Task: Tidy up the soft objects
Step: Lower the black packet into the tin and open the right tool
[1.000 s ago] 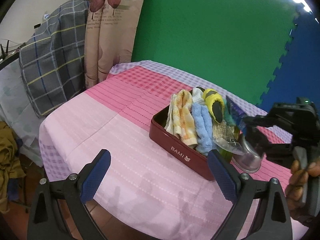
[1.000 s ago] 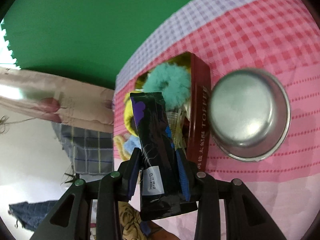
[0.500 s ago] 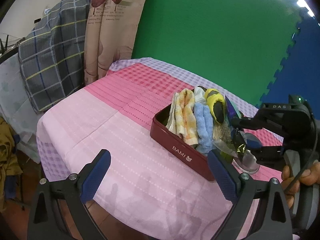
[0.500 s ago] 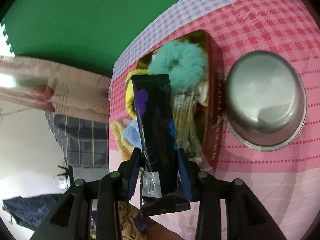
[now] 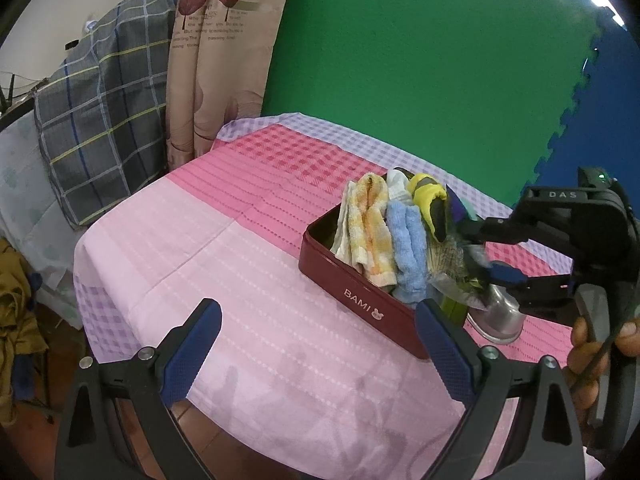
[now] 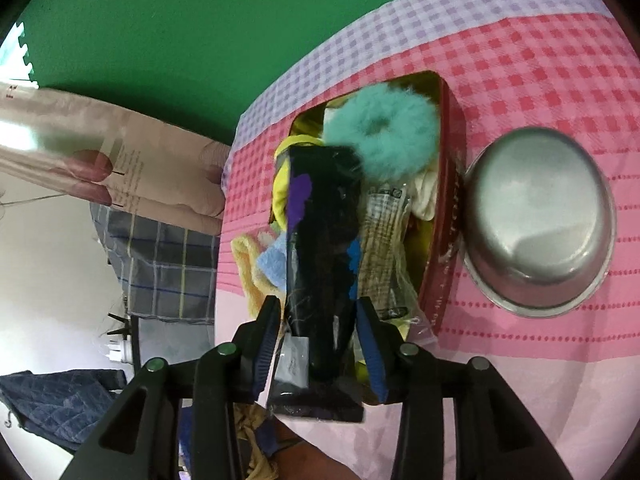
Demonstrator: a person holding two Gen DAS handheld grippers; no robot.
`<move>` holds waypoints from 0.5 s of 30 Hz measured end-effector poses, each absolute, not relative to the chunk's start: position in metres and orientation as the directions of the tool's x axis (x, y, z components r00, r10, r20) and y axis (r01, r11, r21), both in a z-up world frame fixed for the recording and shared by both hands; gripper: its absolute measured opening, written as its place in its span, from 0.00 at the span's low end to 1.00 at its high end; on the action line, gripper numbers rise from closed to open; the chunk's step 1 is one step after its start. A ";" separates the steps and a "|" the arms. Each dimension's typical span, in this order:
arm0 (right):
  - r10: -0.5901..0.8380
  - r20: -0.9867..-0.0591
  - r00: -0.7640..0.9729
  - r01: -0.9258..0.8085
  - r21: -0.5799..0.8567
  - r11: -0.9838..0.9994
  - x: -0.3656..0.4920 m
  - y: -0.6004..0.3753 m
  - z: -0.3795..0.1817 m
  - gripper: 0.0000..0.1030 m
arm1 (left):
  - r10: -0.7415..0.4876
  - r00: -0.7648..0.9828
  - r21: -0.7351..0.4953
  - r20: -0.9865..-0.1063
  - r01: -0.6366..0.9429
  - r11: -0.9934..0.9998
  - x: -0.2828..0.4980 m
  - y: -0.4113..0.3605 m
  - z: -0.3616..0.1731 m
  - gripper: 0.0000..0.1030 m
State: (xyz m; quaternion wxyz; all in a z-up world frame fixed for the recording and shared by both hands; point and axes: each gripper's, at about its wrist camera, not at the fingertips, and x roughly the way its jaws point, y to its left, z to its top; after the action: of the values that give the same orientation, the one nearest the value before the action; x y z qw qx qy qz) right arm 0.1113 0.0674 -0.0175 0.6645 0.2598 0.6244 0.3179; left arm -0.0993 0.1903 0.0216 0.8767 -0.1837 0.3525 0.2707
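A dark red tin (image 5: pixel 360 300) marked BAMI stands on the pink cloth, packed with a yellow-orange towel (image 5: pixel 368 220), a blue towel (image 5: pixel 408 248) and a yellow item (image 5: pixel 428 196). In the right wrist view a teal fluffy scrunchie (image 6: pixel 384 132) lies at the far end of the tin (image 6: pixel 448 240). A black packet (image 6: pixel 320 240) with purple and blue marks stands in the tin between the jaws of my right gripper (image 6: pixel 316 308), which are opening; a small gap shows beside the packet. My left gripper (image 5: pixel 318 312) hangs open and empty over the table's near side.
A steel bowl (image 6: pixel 540 220) sits against the tin's right side, also seen behind the right gripper (image 5: pixel 486 252). A clear wrapped pack (image 6: pixel 384 240) lies in the tin beside the black packet. A checked cloth (image 5: pixel 100 128) and a curtain hang left of the table.
My right gripper carried the black packet left over the tin, and its fingers have spread slightly off the packet. The left gripper stayed where it was.
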 end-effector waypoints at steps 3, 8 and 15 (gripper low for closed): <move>0.744 -0.668 -0.010 -0.097 0.741 0.664 0.112 0.069 -0.022 0.43 | 0.351 0.603 -0.122 -0.717 -0.604 0.788 -0.099 0.190 0.021 0.93; 0.704 -0.710 0.020 -0.201 0.687 0.699 0.108 0.071 -0.011 0.43 | 0.352 0.602 -0.120 -0.717 -0.603 0.788 -0.098 0.189 0.020 0.93; 0.657 -0.719 0.228 -0.498 0.493 0.713 0.068 0.059 0.021 0.43 | 0.372 0.597 -0.079 -0.710 -0.594 0.801 -0.094 0.186 0.018 0.93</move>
State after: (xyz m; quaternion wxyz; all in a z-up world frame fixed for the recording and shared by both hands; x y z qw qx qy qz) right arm 0.0684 0.0591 0.0210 0.7796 0.0794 0.4988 0.3703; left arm -0.0939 0.1862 0.0182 0.8800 -0.1558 0.3549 0.2744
